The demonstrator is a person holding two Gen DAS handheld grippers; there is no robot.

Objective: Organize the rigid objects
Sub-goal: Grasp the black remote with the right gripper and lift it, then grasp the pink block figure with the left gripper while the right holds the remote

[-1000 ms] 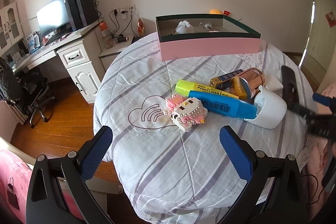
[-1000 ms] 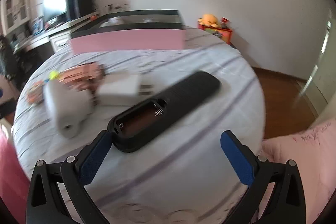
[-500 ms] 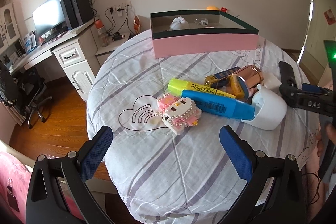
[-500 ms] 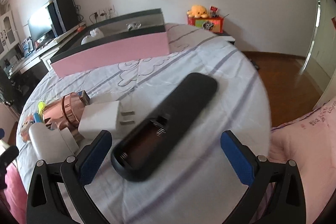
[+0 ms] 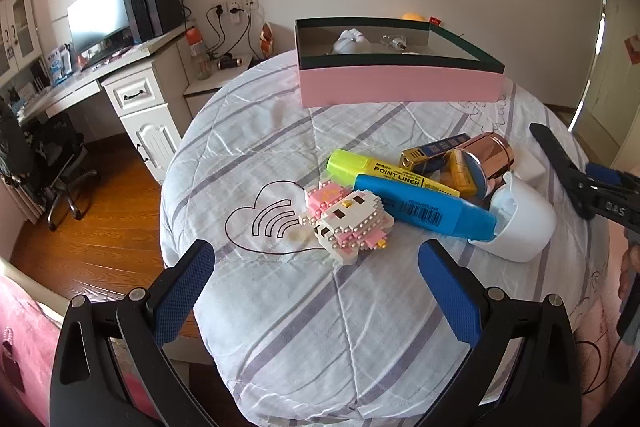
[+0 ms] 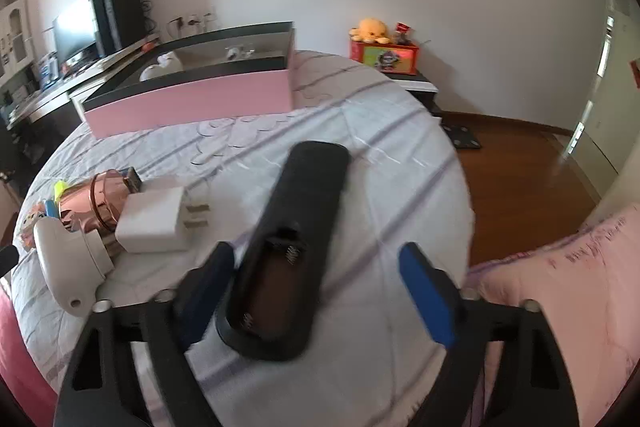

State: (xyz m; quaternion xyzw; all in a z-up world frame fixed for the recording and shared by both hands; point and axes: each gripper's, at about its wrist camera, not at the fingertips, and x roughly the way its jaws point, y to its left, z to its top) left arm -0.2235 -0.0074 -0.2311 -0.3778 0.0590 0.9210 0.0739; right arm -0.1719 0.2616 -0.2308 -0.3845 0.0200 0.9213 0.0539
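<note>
Bed [image 5: 304, 339] with a striped quilt fills both views, a pink box [image 6: 192, 103] at its far side already holding a few small items. Since a second ago the right gripper [image 6: 316, 291] has moved in over the black remote [image 6: 292, 239], and its jaws have just been closing: the remote's near end, battery bay open and facing up, now lies between the blue pads, the left pad just beside it, the right pad apart from it. No grip yet, so the pick-up for boxing looks about to begin. The gripper points down at a slant. The left gripper [image 5: 316, 287] hangs wide open and empty, tilted down before the toy [image 5: 344, 223], markers [image 5: 424, 211] and cup [image 5: 524, 223].
</note>
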